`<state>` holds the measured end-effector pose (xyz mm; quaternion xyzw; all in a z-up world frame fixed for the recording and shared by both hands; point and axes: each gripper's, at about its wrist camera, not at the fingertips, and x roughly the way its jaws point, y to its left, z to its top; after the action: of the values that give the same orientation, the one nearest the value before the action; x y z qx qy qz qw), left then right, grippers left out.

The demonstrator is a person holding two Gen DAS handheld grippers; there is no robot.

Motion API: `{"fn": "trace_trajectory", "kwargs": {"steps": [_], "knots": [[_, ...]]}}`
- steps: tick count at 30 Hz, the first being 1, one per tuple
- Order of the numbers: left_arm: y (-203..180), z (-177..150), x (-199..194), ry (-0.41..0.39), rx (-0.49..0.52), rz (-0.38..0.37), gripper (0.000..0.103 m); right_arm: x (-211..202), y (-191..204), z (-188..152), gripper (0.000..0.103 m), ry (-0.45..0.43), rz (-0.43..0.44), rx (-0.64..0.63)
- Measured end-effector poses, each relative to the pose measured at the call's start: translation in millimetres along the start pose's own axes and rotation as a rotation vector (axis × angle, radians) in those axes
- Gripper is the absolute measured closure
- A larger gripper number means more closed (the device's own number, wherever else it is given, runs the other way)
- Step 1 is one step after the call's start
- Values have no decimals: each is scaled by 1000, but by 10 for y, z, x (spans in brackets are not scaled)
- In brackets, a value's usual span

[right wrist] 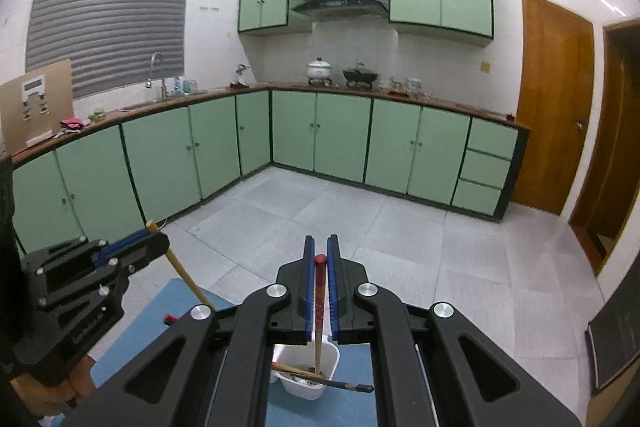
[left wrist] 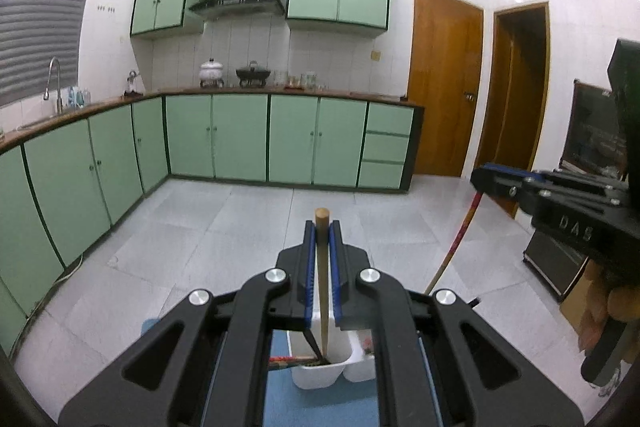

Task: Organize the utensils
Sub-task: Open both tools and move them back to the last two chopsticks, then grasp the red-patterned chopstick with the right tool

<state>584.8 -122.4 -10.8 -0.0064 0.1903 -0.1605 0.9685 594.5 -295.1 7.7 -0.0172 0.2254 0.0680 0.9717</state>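
Observation:
My left gripper (left wrist: 322,227) is shut on a plain wooden chopstick (left wrist: 323,291) that stands upright, its lower tip inside a white utensil holder (left wrist: 320,373). My right gripper (right wrist: 321,251) is shut on a red-topped chopstick (right wrist: 319,311), its lower tip inside the white holder (right wrist: 306,381). Each gripper shows in the other's view: the right gripper (left wrist: 486,179) with the red chopstick (left wrist: 456,239), the left gripper (right wrist: 154,237) with the wooden chopstick (right wrist: 188,275). Other utensils lie in the holder, among them a dark-handled one (right wrist: 344,384) sticking out to the right.
The holder stands on a blue mat (right wrist: 140,323). Beyond lies a grey tiled floor (left wrist: 240,227), green kitchen cabinets (left wrist: 240,139) along the back and left, wooden doors (left wrist: 444,83) at the right, and a dark cabinet (left wrist: 556,263) at the far right.

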Motion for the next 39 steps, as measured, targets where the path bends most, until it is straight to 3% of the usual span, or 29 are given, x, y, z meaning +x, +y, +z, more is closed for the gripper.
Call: {"fn": "trace_trajectory", "kwargs": {"steps": [5, 7, 8, 16, 21, 26, 29, 33, 36, 39], "knots": [[150, -191, 216, 78, -22, -4, 95, 246, -57, -182, 95, 64, 23, 23], [209, -244, 195, 92, -32, 3, 71, 235, -82, -228, 89, 66, 18, 35], [226, -247, 154, 87, -30, 5, 67, 203, -92, -231, 87, 59, 16, 36], [323, -98, -438, 30, 10, 17, 57, -393, -271, -253, 82, -19, 29, 80], [342, -259, -1032, 8, 37, 13, 47, -1038, -243, -519, 81, -83, 48, 71], [348, -766, -1612, 8, 22, 15, 41, -1597, -43, -1253, 78, -88, 56, 58], [316, -1200, -1928, 13, 15, 37, 39, -1852, 156, -1973, 76, -62, 48, 69], [232, -1887, -2308, 35, 3, 89, 38, -2036, 501, -2941, 75, 24, 45, 101], [217, -2300, -2484, 67, -31, 122, 38, -2054, 830, -3732, 75, 137, 52, 149], [213, -2622, -2613, 105, -53, 157, 38, -2055, 1091, -4070, 75, 169, 51, 146]]}}
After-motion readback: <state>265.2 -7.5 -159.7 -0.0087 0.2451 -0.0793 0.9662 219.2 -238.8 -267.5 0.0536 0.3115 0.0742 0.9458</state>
